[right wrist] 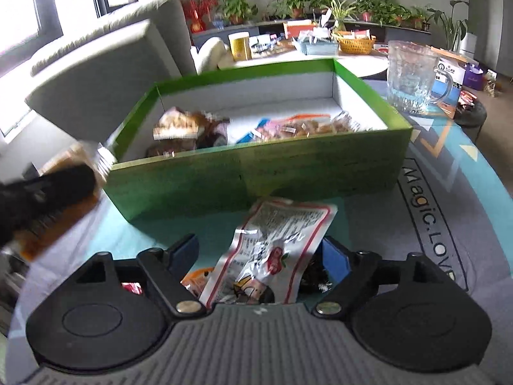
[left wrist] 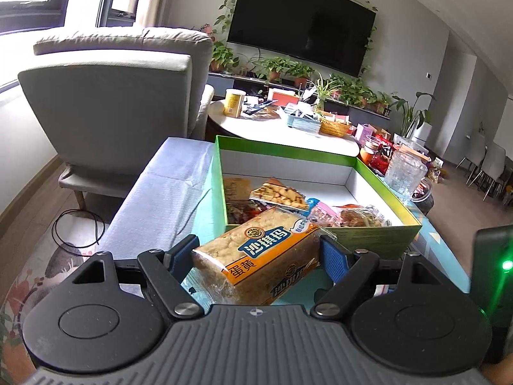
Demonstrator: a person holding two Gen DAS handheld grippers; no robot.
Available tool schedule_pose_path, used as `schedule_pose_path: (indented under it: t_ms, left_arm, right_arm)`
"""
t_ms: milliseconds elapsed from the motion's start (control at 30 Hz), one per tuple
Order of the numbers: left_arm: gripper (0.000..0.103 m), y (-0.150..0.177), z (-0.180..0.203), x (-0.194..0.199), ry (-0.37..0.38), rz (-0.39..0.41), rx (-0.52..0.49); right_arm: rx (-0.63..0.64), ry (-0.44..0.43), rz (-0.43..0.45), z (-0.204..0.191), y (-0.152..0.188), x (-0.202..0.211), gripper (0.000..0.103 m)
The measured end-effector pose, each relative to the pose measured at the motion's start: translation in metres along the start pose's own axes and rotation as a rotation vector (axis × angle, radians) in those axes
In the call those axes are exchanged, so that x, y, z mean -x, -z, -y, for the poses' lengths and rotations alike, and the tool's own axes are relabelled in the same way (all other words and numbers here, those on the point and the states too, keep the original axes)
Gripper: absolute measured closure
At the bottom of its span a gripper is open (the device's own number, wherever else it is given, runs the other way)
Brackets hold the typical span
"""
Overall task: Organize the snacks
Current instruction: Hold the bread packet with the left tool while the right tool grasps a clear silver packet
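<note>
Gripping hand, left: the left gripper (left wrist: 256,253) clamps a wrapped sachima cake (left wrist: 259,252) between wide-set blue pads, just in front of the box's near wall.
Green box (left wrist: 368,235): open-topped, on a patterned cloth; several snack packets (left wrist: 282,197) lie on its white floor.
Glass mug (left wrist: 404,173): upright, just beside the box's right wall.
Right gripper (right wrist: 259,253): jaws partly apart, pressing on nothing; it hangs over a white red-edged snack pouch (right wrist: 282,240) lying flat on the cloth in front of the box, the pouch between the fingers.
Left edge, right view: blurred, the other tool with its orange packet.
</note>
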State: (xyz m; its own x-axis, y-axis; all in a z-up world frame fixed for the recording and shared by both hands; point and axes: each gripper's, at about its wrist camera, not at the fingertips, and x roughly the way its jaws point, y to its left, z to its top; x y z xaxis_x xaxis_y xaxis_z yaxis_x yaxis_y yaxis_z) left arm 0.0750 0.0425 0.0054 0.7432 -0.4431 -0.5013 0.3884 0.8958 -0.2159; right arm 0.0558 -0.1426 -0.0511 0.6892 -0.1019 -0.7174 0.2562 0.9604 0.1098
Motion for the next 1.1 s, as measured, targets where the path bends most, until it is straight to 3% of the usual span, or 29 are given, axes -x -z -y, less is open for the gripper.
schedule_pose_path:
  t_ms: [300, 1100]
  left_arm:
    - [0.025, 0.0, -0.014, -0.003, 0.005, -0.005, 0.023]
    - [0.025, -0.014, 0.026, -0.01, 0.03, 0.031, -0.041]
  right_arm:
    - [0.072, 0.102, 0.048, -0.01, 0.004, -0.02, 0.042]
    - [-0.128, -0.102, 0.246, 0.058, -0.014, 0.053, 0.043]
